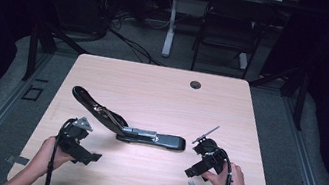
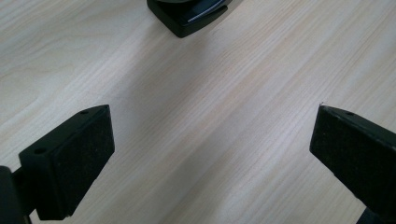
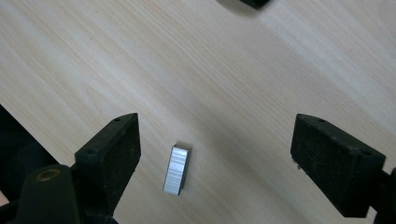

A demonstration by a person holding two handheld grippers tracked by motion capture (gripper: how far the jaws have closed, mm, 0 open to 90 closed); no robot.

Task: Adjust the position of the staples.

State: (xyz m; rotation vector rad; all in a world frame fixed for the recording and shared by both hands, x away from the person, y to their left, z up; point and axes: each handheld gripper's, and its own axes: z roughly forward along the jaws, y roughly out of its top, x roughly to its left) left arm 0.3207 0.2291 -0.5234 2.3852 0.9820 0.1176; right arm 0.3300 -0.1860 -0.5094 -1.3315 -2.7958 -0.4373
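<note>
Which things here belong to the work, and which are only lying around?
Belong to the work:
- open stapler
- strip of staples, lying on the table between the right gripper's open jaws

Only lying around:
- chair behind the table
- cables on the floor

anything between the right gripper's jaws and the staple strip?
Nothing. In the right gripper view, the right gripper stands open over the staple strip; bare table separates the strip from each pad.

One open stapler [image 1: 126,124], one strip of staples [image 3: 177,169], and perhaps two tape pieces at the table's near corners.
</note>
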